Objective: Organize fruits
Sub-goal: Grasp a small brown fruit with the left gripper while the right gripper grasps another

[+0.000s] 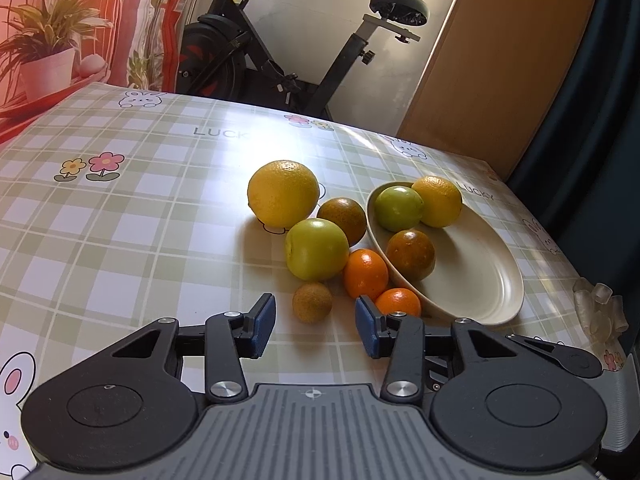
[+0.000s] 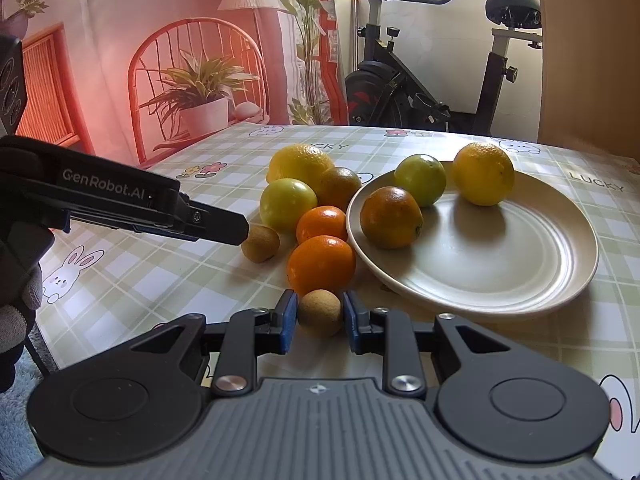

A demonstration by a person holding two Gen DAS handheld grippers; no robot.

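Closing on a small brown kiwi [image 2: 321, 312], the right gripper [image 2: 320, 322] has its two blue pads against the fruit's sides, jaws drawn narrow around it; whether the fruit is already lifted or sits on the tablecloth [image 2: 160, 272] cannot be told. This kiwi is the loose fruit nearest the table's front edge, which is probably why it is taken first. The left gripper [image 1: 315, 326] hovers low with its jaws wide and nothing between them, lined up on a second kiwi [image 1: 312, 303] just ahead of its pads, so the spread looks like a setup for the next grab. The plate [image 2: 520, 272] lies to the right of the pile and already carries three fruits along its far rim: a dark orange [image 2: 391, 218], a green apple [image 2: 420, 179] and a yellow orange [image 2: 483, 174], leaving the near part bare for more. Loose fruit is bunched against the plate's left edge: two bright mandarins [image 2: 322, 266], a green apple [image 2: 288, 205], a brownish orange [image 2: 340, 186] and a large yellow orange [image 2: 298, 164] behind. That crowding matters, I judge, since a round fruit nudged by a finger could roll and push its neighbours. The kiwis, being small and firm, should hold well between the pads.
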